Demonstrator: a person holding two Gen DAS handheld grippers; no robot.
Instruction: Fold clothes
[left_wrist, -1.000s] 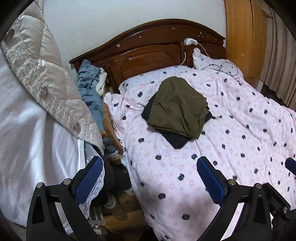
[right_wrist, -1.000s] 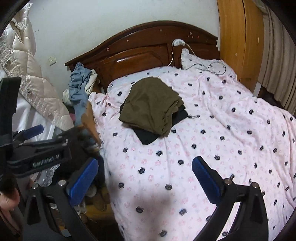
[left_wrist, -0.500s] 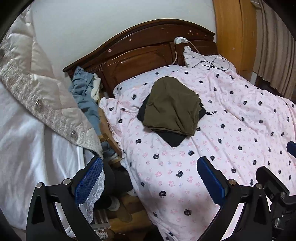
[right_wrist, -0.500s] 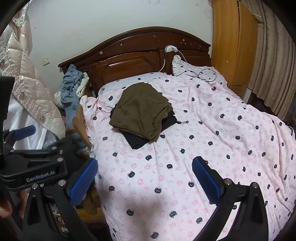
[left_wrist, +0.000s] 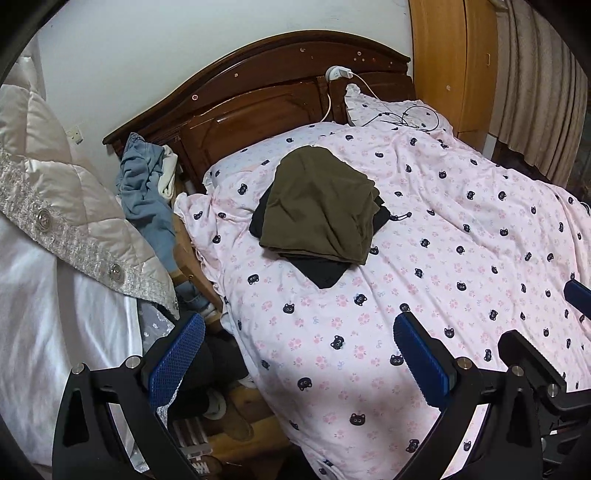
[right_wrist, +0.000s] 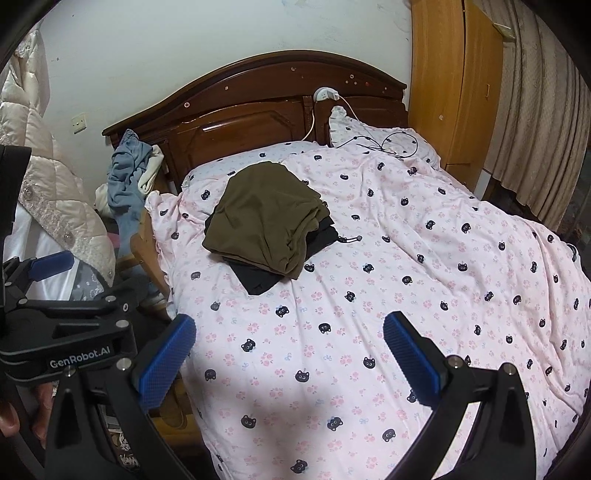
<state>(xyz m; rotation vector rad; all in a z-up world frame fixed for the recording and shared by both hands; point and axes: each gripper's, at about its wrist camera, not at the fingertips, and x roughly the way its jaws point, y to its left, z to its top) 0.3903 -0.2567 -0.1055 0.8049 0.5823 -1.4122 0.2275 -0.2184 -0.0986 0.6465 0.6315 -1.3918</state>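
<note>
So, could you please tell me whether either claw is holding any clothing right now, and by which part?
Nothing is held. The left claw and right claw are both open above the duvet, apart from the olive garment.

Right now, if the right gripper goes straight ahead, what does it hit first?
Most likely the pink cat-print duvet: the open right gripper points down at bare bedding. The folded olive garment lies farther on and slightly left, though depth is uncertain.

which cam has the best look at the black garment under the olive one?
Right wrist: the black garment shows its corner, right edge and drawstring beneath the olive garment. Left wrist shows its corner and edges too, less clearly.
</note>
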